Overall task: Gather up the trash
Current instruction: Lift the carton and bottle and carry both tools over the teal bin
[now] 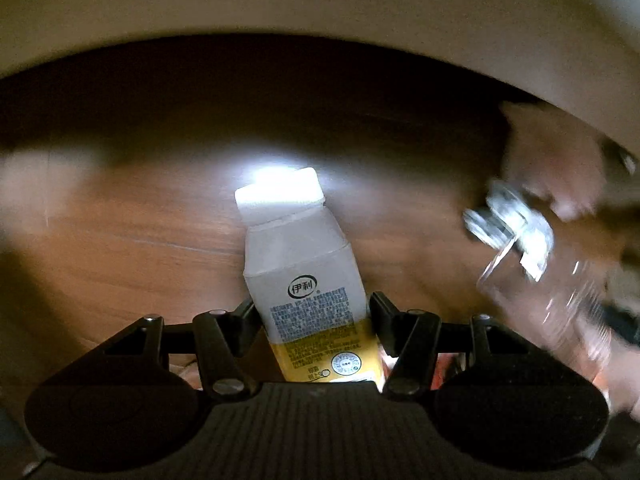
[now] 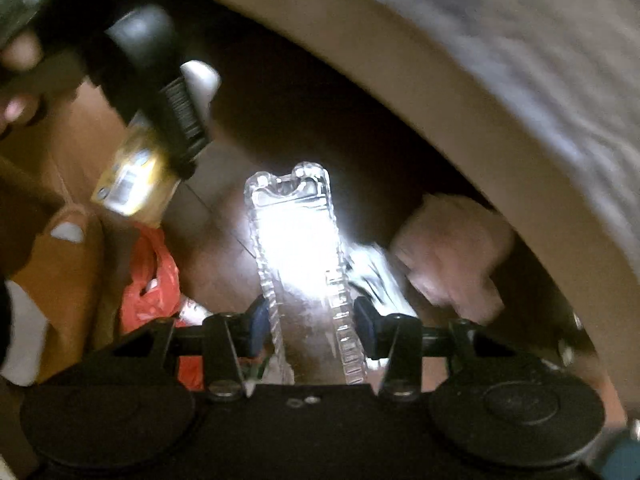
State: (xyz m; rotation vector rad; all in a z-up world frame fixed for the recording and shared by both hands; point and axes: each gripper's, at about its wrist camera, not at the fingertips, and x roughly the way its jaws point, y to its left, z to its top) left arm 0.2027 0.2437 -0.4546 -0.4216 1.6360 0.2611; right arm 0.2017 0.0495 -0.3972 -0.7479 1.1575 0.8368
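We held the left gripper (image 1: 312,316) clamped on a white-and-yellow milk carton (image 1: 308,280), its pads pressing both sides, above the wooden floor (image 1: 120,248); the right gripper (image 2: 308,320) gripped a clear plastic tray (image 2: 296,240) on edge between its blue pads; an orange bag (image 2: 152,288) lay below, beside a cardboard box (image 2: 68,264).

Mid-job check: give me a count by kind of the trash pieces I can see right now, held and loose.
White-and-yellow drink carton, in the left gripper: 1
Clear ribbed plastic container, in the right gripper: 1
Orange-red plastic bag, loose on the wooden floor: 1
Total: 3
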